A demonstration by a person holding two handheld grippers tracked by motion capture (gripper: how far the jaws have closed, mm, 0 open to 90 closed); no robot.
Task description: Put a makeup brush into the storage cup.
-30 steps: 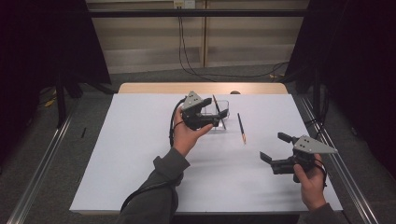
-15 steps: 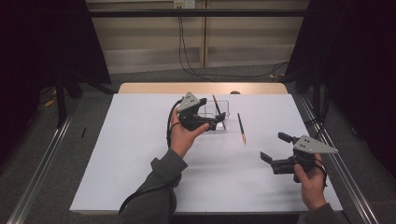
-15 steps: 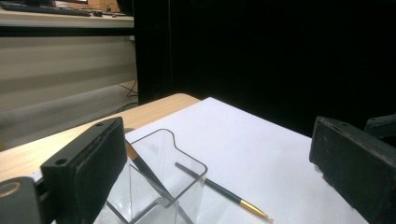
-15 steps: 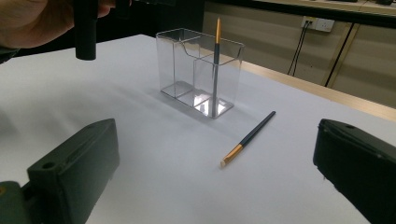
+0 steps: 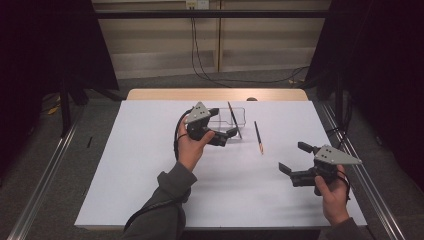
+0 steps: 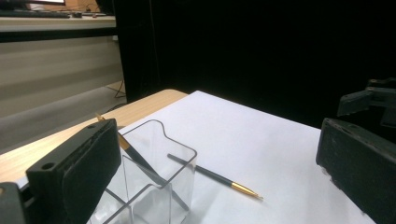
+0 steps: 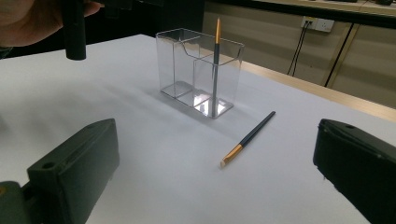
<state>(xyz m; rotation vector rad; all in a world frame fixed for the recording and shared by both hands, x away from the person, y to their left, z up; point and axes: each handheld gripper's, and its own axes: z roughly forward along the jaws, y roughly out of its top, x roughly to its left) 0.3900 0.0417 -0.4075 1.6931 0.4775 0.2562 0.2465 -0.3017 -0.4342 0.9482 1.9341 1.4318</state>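
Two handheld grippers: left gripper (image 5: 227,136) and right gripper (image 5: 294,159), black bodies, each topped by grey three-cornered plate. Blocky black fingers (image 7: 74,172) with round screw hole near tip. Black cable looping from left unit. Grey-olive long sleeve (image 5: 167,200).

A table (image 5: 150,190) is standing under a white sheet that is covering nearly all of its top, with a strip of bare wood (image 5: 165,94) showing along the far edge. A clear plastic holder (image 7: 198,70) is standing upright on the sheet near that far edge, divided into compartments. A dark brush with a gold ferrule (image 7: 247,137) is lying flat on the sheet just beside the holder, apart from it.
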